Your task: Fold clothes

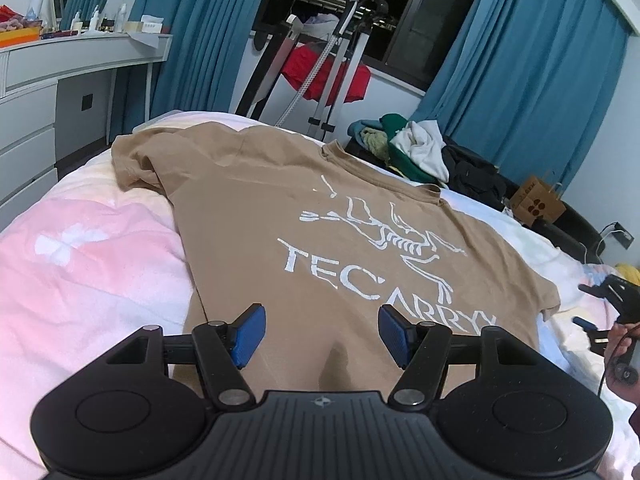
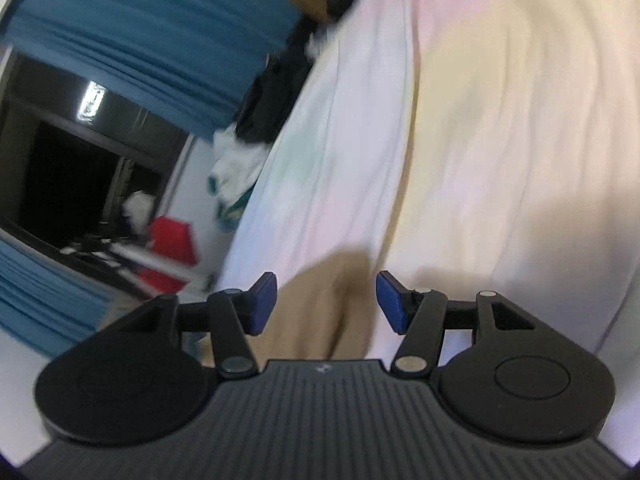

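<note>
A tan T-shirt (image 1: 280, 208) with a white "TECARRYX" print lies spread flat, back side up, on the bed. Its collar points to the far right and its hem lies under my left gripper. My left gripper (image 1: 322, 334) is open and empty just above the hem. My right gripper (image 2: 326, 302) is open and empty, hovering over a corner of the tan shirt (image 2: 320, 304) in a blurred, tilted view. The right gripper also shows in the left wrist view (image 1: 600, 312) at the right edge, beside the shirt's right sleeve.
The bed is covered by a pink and white blanket (image 1: 80, 264). A pile of clothes (image 1: 412, 152) lies at the far right. A drying rack with a red garment (image 1: 324, 76), a white dresser (image 1: 48, 92), blue curtains (image 1: 520, 64) and a paper bag (image 1: 538, 204) stand behind.
</note>
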Tool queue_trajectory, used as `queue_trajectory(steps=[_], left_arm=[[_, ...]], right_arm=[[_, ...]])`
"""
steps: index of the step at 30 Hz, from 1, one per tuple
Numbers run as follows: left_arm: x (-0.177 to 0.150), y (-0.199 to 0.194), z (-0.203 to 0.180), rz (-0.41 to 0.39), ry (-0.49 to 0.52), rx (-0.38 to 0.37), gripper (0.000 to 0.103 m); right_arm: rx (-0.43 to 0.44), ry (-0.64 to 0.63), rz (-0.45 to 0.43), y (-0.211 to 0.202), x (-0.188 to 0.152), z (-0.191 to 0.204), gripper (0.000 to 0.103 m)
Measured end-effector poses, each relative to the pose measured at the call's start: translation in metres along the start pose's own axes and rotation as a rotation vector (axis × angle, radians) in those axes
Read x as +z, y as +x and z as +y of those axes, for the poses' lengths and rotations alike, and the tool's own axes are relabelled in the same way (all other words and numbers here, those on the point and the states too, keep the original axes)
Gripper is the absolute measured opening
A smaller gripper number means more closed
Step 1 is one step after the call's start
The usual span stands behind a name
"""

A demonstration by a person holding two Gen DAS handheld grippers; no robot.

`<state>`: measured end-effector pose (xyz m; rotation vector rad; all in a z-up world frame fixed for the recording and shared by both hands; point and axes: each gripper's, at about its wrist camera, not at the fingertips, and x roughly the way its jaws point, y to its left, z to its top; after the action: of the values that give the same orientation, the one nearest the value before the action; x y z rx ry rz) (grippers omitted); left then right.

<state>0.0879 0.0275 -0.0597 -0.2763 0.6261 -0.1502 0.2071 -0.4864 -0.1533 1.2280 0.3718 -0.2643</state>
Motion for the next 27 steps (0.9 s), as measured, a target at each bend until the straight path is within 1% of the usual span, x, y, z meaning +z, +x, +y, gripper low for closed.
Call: queue_trajectory(steps=[3, 5, 6, 9, 11, 15, 17, 20, 21, 23, 24, 25, 27], left_arm=[[0.001, -0.001, 0.0, -0.002, -0.003, -0.001, 0.065], [0.001, 0.001, -0.001, 0.001, -0.006, -0.005, 0.065], [0.001, 0.002, -0.001, 0.002, -0.007, -0.006, 0.065], [0.001, 0.004, 0.0, 0.007, -0.012, -0.01, 0.065], [0.001, 0.007, 0.001, 0.013, -0.019, -0.011, 0.065], [0.001, 0.011, 0.002, 0.023, -0.031, -0.013, 0.065], [0.0, 0.012, 0.002, 0.023, -0.032, -0.017, 0.065], [0.0, 0.014, 0.002, 0.024, -0.035, -0.023, 0.065], [0.0, 0.015, 0.002, 0.024, -0.036, -0.025, 0.065], [0.0, 0.015, 0.001, 0.022, -0.035, -0.031, 0.065], [0.0, 0.015, 0.001, 0.021, -0.034, -0.035, 0.065], [0.0, 0.015, 0.0, 0.021, -0.034, -0.039, 0.065], [0.0, 0.016, 0.0, 0.022, -0.037, -0.047, 0.065]], right_arm=[[0.082, 0.081, 0.172, 0.022, -0.016, 0.0, 0.058], [0.108, 0.107, 0.269, 0.038, -0.028, 0.001, 0.058], [0.095, 0.109, 0.303, 0.045, -0.034, 0.001, 0.058], [0.054, 0.052, 0.309, 0.062, -0.046, 0.005, 0.058], [0.035, 0.04, 0.299, 0.072, -0.05, 0.006, 0.059], [0.095, 0.045, 0.158, 0.088, -0.045, 0.009, 0.058], [0.102, 0.039, 0.079, 0.094, -0.043, 0.006, 0.057], [0.13, 0.084, 0.0, 0.101, -0.041, 0.003, 0.058], [0.147, 0.099, -0.019, 0.101, -0.038, 0.003, 0.055], [0.227, 0.103, -0.043, 0.099, -0.032, 0.011, 0.049], [0.269, 0.102, -0.057, 0.097, -0.029, 0.016, 0.049], [0.318, 0.079, -0.09, 0.091, -0.026, 0.022, 0.049], [0.374, -0.004, -0.199, 0.073, -0.019, 0.035, 0.049]])
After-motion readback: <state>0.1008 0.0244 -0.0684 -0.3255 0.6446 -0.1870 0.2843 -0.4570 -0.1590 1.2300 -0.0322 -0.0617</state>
